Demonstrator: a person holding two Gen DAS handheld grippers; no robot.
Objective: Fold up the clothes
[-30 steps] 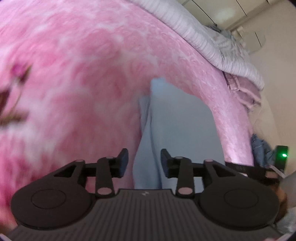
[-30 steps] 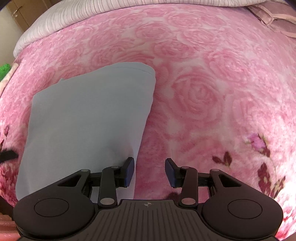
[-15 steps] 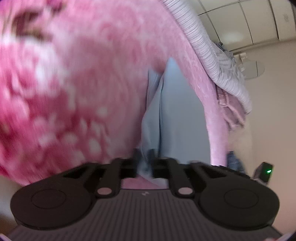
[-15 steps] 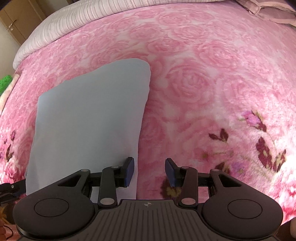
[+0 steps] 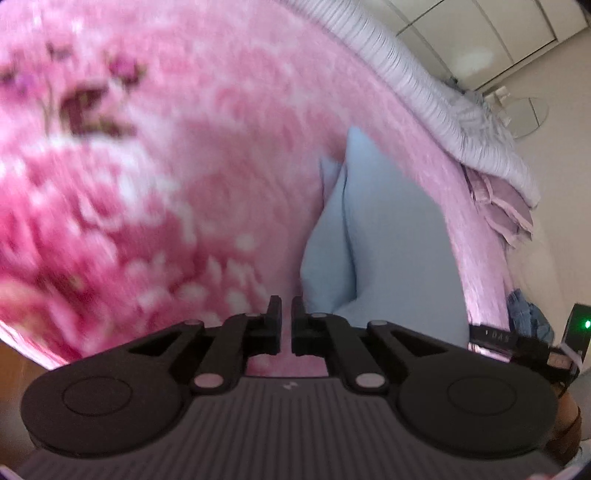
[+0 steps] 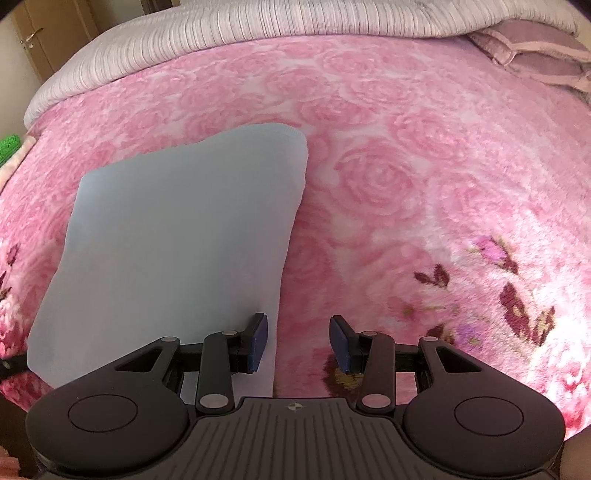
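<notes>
Diff vs 1 s back: left gripper (image 5: 286,314) jaws were wide over the near edge of the light-blue garment (image 6: 177,251), closed down ~0.5 s ago w/ cloth edge between them. Now jaws nearly together, thin slit left, only pink fabric visible thru the gap; garment edge sits just right of the tips. Can't tell if any cloth is pinched. Left view is motion-blurred.

Right gripper (image 6: 298,338): jaws wide, same gap as before, nothing between pads. Left pad over garment's right edge, right pad over blanket. View has slid a bit; dark flower print now nearer.

Garment: folded, roughly rectangular, flat on pink rose-print blanket (image 6: 406,177), left of centre in right view; in left view (image 5: 391,236) a fold ridge stands up along its left side.

Surface/room: bed w/ blanket; striped grey-white bedding (image 6: 258,40) along far edge, mauve pillow (image 6: 532,48) at far right. Wooden door (image 6: 48,33) far left, green item (image 6: 9,146) at left edge. White wardrobe (image 5: 498,33), green LED (image 5: 586,325) in left view.

Count: 1 garment, 2 grippers, 1 blanket, 1 pillow.
</notes>
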